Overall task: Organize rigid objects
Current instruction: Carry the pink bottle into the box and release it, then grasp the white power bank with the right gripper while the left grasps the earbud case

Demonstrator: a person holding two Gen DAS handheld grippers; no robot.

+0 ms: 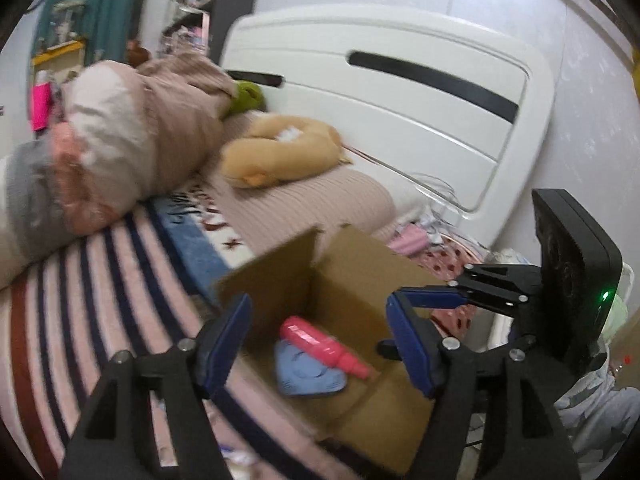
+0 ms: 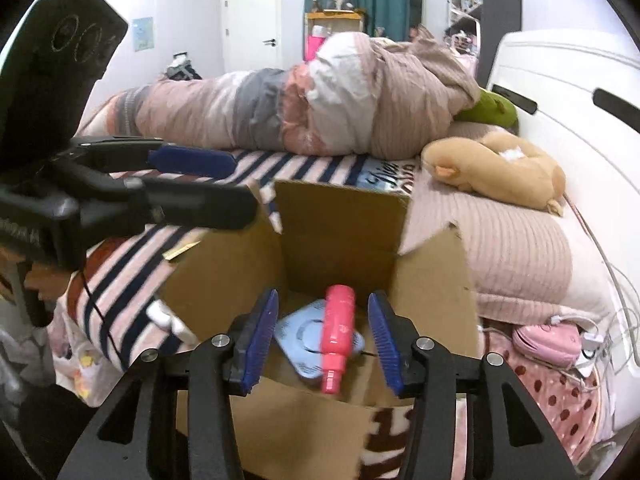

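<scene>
Open cardboard box (image 2: 340, 224) on a bed (image 1: 120, 264), both grippers held apart above it.

The bed is covered by a striped blanket, with a white headboard (image 1: 400, 92) behind and a rolled duvet (image 2: 320, 100) across it. A tan plush toy (image 2: 496, 168) lies on a ribbed pillow. Blue lettering on the bedding behind the box is seen but cannot be read. In the box, a pink bottle (image 2: 338, 336) rests on a pale blue flat object (image 2: 304, 340). A door and wall air conditioner are shown only in the right wrist view. The right gripper (image 2: 323, 342) is open, its jaws framing the bottle without touching. The left gripper (image 1: 320, 344) is likewise spread wide and empty, the bottle seen between its jaws.
</scene>
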